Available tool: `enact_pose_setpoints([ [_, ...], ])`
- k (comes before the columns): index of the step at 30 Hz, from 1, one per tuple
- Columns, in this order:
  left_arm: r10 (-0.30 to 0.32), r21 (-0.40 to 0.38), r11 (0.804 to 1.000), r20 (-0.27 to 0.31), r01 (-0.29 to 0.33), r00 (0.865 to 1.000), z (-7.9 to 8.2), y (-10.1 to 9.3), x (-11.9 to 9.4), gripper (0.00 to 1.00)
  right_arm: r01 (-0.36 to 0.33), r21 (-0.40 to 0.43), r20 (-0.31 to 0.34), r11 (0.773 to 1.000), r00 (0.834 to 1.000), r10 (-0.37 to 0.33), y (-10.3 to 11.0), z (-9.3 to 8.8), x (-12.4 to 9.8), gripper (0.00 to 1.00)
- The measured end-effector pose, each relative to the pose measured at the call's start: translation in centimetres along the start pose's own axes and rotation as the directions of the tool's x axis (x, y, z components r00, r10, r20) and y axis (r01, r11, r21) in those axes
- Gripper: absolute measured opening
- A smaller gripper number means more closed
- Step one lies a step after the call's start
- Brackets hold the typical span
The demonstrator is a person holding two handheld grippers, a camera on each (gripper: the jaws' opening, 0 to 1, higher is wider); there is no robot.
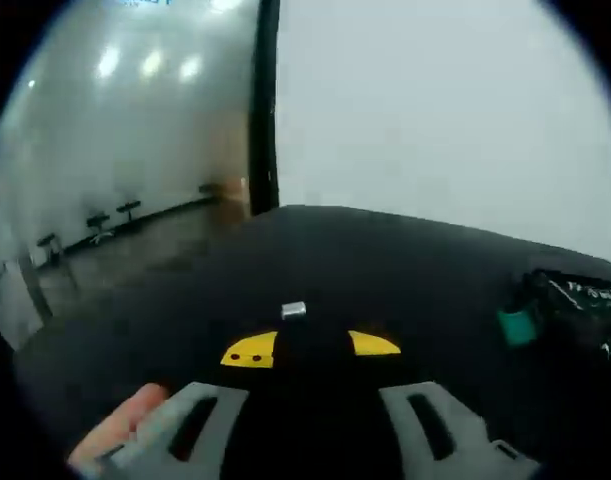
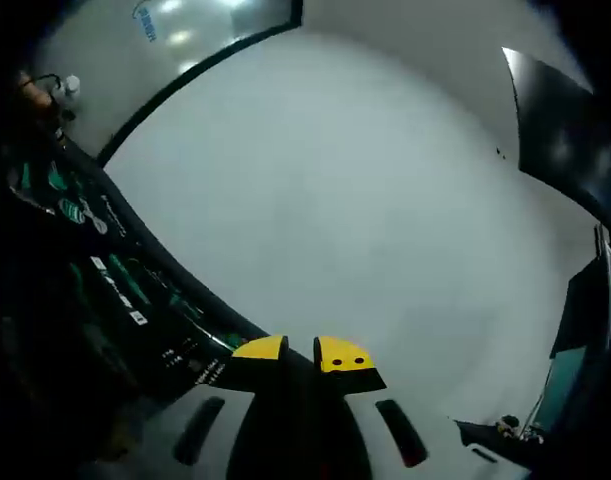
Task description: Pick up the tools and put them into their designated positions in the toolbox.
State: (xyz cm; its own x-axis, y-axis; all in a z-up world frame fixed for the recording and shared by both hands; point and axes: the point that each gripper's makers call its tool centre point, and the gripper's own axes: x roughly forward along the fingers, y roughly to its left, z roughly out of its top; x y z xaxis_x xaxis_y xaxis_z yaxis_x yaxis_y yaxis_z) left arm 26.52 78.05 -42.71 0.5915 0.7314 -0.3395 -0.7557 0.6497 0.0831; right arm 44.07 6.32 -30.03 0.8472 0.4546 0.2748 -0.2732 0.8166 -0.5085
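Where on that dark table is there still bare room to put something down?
In the left gripper view, the dark tabletop lies bare from the small silver piece near the left gripper out to the far edge by the white wall. It is crowded at the right, around the green-and-black tools.

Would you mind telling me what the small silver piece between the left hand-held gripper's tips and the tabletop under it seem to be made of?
The small silver piece looks like bright metal: it glints pale grey. The tabletop looks matte black, perhaps a mat or laminate; blur leaves that open.
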Motion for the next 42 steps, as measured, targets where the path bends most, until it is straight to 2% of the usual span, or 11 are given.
enact_pose_setpoints([
  [6, 0.103, 0.015, 0.994, 0.046, -0.104, 0.994, 0.3, 1.1, 1.1, 0.38, -0.073, -0.093, -0.024, 0.993, 0.997, 0.071, 2.4, -0.4, 0.3, 0.09],
  [9, 0.076, -0.099, 0.992, -0.019, -0.077, 0.997, -0.6, 0.5, -0.7, 0.09, -0.104, -0.131, -0.016, 0.986, 0.995, 0.103, 3.4, -0.1, 0.4, 0.09],
  [15, -0.208, 0.084, 0.976, 0.107, 0.199, 0.972, 2.9, -4.2, -5.0, 0.08, -0.094, -0.139, 0.004, 0.986, 0.995, 0.096, 3.2, 0.5, 0.2, 0.09],
  [17, -0.314, 0.328, 0.915, 0.214, 0.234, 0.925, 6.3, -7.6, -9.6, 0.08, -0.103, -0.143, -0.008, 0.984, 0.995, 0.103, 3.4, 0.2, 0.3, 0.09],
  [19, -0.422, 0.576, 0.793, 0.281, 0.2, 0.862, 8.7, -11.6, -14.3, 0.08, -0.109, -0.136, -0.011, 0.985, 0.994, 0.108, 3.4, 0.2, 0.3, 0.09],
  [20, -0.45, 0.643, 0.739, 0.246, 0.203, 0.858, 8.3, -13.4, -16.6, 0.08, -0.111, -0.131, -0.011, 0.985, 0.994, 0.11, 3.4, 0.2, 0.3, 0.09],
  [25, -0.684, 0.809, 0.477, 0.096, 0.343, 0.723, 4.3, -23.5, -25.9, 0.08, -0.11, -0.13, -0.011, 0.985, 0.994, 0.11, 3.5, 0.2, 0.1, 0.09],
  [28, -0.701, 0.876, 0.34, -0.007, 0.343, 0.713, 0.4, -26.0, -27.3, 0.08, -0.108, -0.14, -0.012, 0.984, 0.994, 0.108, 3.6, 0.3, -0.1, 0.09],
  [30, -0.712, 0.842, 0.332, -0.071, 0.425, 0.698, -2.0, -26.9, -27.7, 0.08, -0.119, -0.156, -0.014, 0.981, 0.993, 0.118, 3.9, 0.3, -0.3, 0.09],
  [36, -0.705, 0.72, 0.454, -0.069, 0.524, 0.706, -2.9, -25.7, -26.8, 0.08, -0.144, -0.207, -0.007, 0.968, 0.989, 0.145, 5.0, 0.6, -0.6, 0.09],
  [42, -0.684, 0.783, 0.437, -0.029, 0.442, 0.729, -2.8, -24.8, -27.0, 0.08, -0.133, -0.237, -0.01, 0.962, 0.991, 0.134, 4.8, 0.7, -0.7, 0.1],
])
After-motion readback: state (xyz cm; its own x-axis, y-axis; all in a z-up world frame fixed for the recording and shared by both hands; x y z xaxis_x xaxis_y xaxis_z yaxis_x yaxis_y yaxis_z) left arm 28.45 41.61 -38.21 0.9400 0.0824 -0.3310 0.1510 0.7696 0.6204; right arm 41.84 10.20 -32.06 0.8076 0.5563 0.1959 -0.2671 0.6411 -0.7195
